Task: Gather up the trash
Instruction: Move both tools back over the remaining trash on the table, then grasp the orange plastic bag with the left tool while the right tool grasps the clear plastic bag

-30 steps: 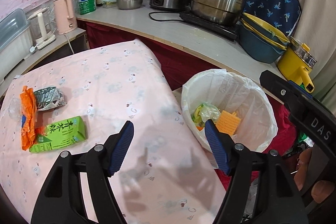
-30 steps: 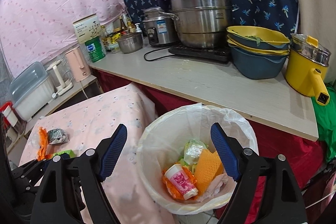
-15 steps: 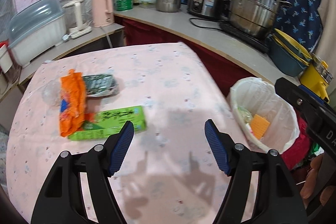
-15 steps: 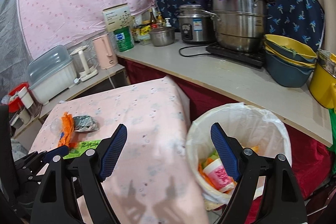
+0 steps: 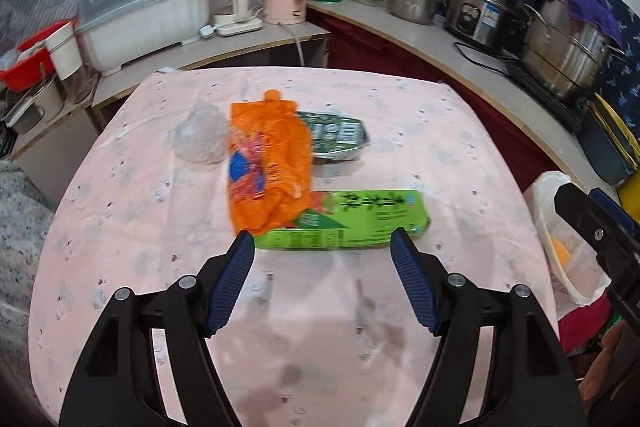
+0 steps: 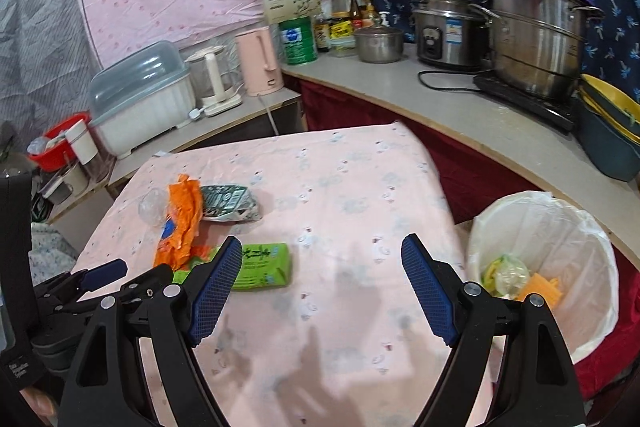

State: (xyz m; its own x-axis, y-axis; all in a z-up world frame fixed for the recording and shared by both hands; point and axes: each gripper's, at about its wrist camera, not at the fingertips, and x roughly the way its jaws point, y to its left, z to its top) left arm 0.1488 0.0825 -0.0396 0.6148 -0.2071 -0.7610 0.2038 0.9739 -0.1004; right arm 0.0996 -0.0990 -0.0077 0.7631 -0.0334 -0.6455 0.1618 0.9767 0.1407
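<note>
Both views have swung away from the bin (image 6: pixel 548 267) toward the worktop (image 5: pixel 400 307). The left hand-held gripper (image 5: pixel 322 255), jaws apart and empty, now frames the green carton (image 5: pixel 352 219) mid-worktop; the right hand-held gripper (image 6: pixel 322 261) hangs open too. Next pickup looks imminent.

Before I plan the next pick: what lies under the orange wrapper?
The orange wrapper overlaps the left end of the green carton and an edge of the dark foil packet. Anything else beneath it is hidden.
</note>
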